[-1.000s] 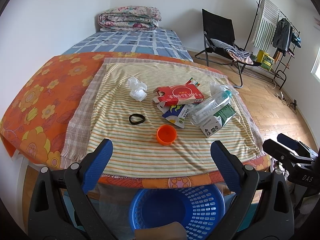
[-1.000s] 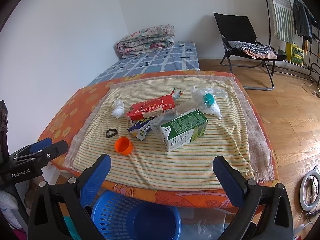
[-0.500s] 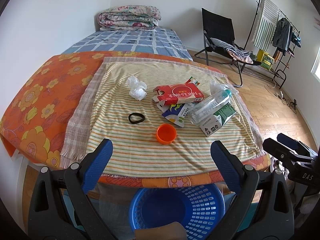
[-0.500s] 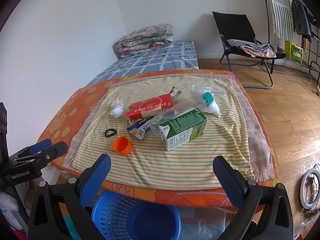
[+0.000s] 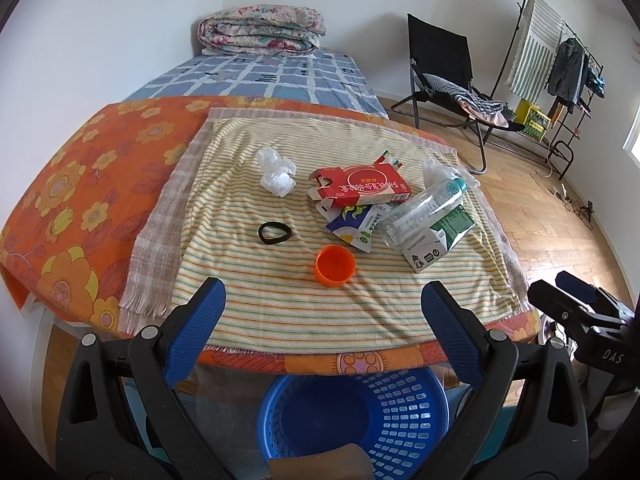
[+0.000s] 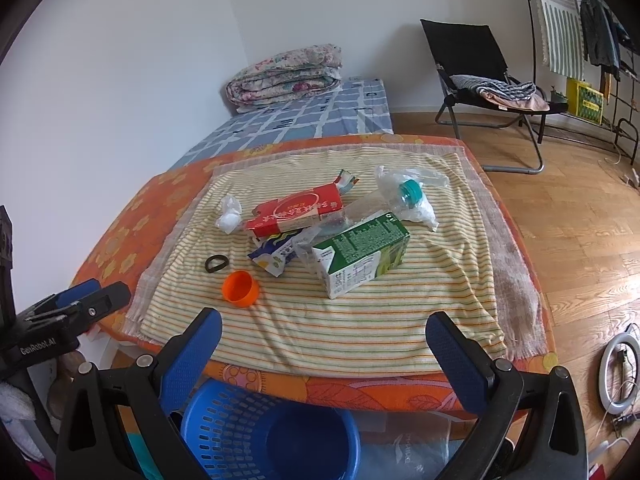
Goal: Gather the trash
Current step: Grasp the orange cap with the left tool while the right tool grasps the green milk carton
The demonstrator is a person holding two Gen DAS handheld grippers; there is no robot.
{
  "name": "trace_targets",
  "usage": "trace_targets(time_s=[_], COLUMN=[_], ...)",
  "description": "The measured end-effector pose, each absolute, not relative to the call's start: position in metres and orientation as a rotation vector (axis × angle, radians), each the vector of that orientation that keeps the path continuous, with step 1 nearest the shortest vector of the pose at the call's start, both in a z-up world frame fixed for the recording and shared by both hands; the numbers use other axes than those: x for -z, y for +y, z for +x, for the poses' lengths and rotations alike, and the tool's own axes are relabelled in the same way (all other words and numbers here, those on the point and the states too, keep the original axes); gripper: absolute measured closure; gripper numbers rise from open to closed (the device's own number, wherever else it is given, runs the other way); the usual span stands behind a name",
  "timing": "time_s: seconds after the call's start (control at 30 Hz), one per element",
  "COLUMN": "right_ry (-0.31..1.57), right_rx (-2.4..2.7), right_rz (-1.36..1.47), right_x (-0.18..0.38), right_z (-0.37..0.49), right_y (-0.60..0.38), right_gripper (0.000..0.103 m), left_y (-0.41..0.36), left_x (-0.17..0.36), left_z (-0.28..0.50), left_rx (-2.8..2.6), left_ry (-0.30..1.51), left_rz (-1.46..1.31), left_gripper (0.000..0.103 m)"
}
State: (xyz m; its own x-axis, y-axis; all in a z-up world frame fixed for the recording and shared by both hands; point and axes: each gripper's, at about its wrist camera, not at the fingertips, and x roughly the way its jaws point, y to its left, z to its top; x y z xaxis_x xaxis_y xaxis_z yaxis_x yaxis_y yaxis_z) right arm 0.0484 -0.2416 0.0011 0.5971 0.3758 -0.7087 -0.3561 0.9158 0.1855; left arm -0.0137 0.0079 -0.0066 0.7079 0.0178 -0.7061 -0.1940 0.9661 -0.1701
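Left wrist view: the left gripper (image 5: 322, 308) is held back from the near edge of the bed, its fingers (image 5: 198, 330) spread wide with nothing between them. All the trash is seen lying on the striped cloth (image 5: 248, 308): an orange cap (image 5: 335, 266) nearest, a black ring (image 5: 274, 233) just left of and beyond it, a white wad (image 5: 277, 172) farther back, and a heap to the right in which a red box (image 5: 360, 190) is laid over a wrapper (image 5: 354, 226), with a bottle (image 5: 424, 210) resting on a green carton (image 5: 438, 240). A blue basket (image 5: 412, 404) is set on the floor directly below the gripper. The first pick is judged not yet begun. The cap is best taken by this hand, being loose and closest; it should be approached from above, with one finger passed inside the rim and one outside, so that the cloth is not pinched with it.

Right wrist view: the right gripper (image 6: 323, 332) is likewise held short of the bed, fingers (image 6: 456, 362) wide apart and empty. The carton (image 6: 362, 254) is found nearest its line, with the bottle (image 6: 376, 200) leaning against it. The bottle should probably be lifted first, or the carton gripped across its narrow sides, lest the heap be toppled. The basket (image 6: 236, 432) is seen low and to the left, so a carry across will be needed.
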Motion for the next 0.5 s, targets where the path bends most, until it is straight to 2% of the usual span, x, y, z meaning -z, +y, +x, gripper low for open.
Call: trace_targets(time_s=[0.5], right_ry=[0.887], right_rx=[-0.363], right_rz=[0.068], right_x=[-0.007], right_z=[0.088], right_y=[-0.267], right_gripper=[0.0], left_y=[0.033], left_x=[0.017], left_z=[0.006], left_rx=[-0.144], left_ry=[0.849], left_rz=[-0.258], left_gripper=[0.003])
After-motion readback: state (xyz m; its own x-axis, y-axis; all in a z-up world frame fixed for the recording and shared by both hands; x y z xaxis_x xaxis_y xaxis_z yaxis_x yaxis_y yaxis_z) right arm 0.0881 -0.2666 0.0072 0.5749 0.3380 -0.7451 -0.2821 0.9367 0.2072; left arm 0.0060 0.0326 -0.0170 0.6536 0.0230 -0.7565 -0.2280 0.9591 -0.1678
